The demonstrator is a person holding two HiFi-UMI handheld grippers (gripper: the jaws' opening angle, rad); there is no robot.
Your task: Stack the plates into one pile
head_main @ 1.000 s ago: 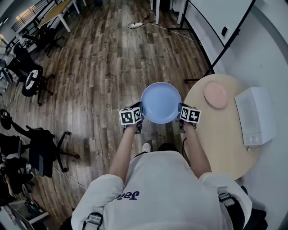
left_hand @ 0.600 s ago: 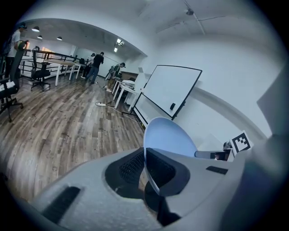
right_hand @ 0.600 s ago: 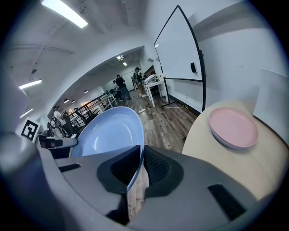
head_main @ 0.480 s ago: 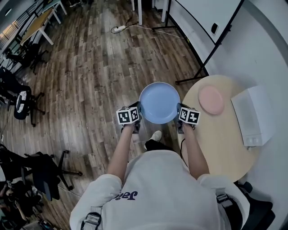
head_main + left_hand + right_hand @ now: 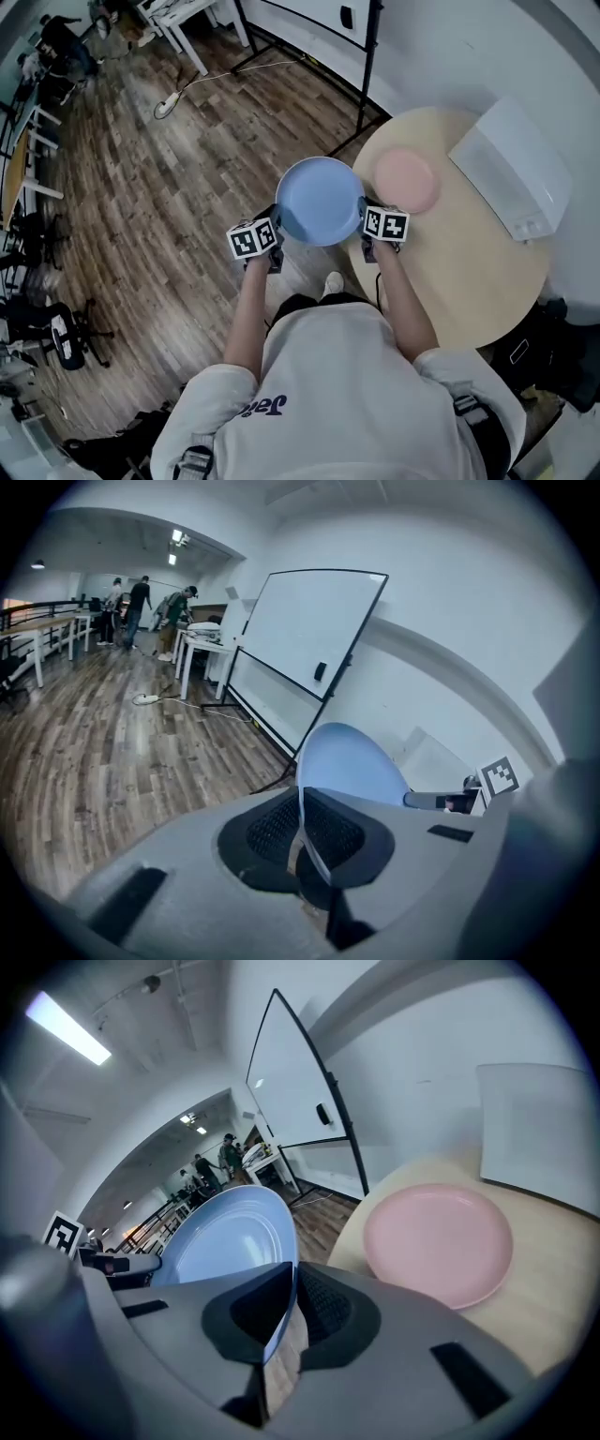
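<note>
A blue plate (image 5: pixel 319 200) hangs in the air between my two grippers, over the floor at the round table's left edge. My left gripper (image 5: pixel 274 228) is shut on its left rim, and the rim runs between the pads in the left gripper view (image 5: pixel 302 825). My right gripper (image 5: pixel 364 225) is shut on the right rim, with the blue plate (image 5: pixel 230 1237) seen edge-on in its jaws. A pink plate (image 5: pixel 405 180) lies flat on the round wooden table (image 5: pixel 469 272), just right of the blue one. The pink plate (image 5: pixel 439 1241) lies ahead of the right jaws.
A white box-like device (image 5: pixel 511 167) sits at the table's far right. A whiteboard stand (image 5: pixel 366 66) rises just behind the table. A power strip and cable (image 5: pixel 169 105) lie on the wooden floor, with desks and chairs (image 5: pixel 37 234) to the left. People stand far off (image 5: pixel 141 602).
Both grippers have carried the blue plate to the right, toward the table, still shut on its rim. The pink plate now lies right beside it.
</note>
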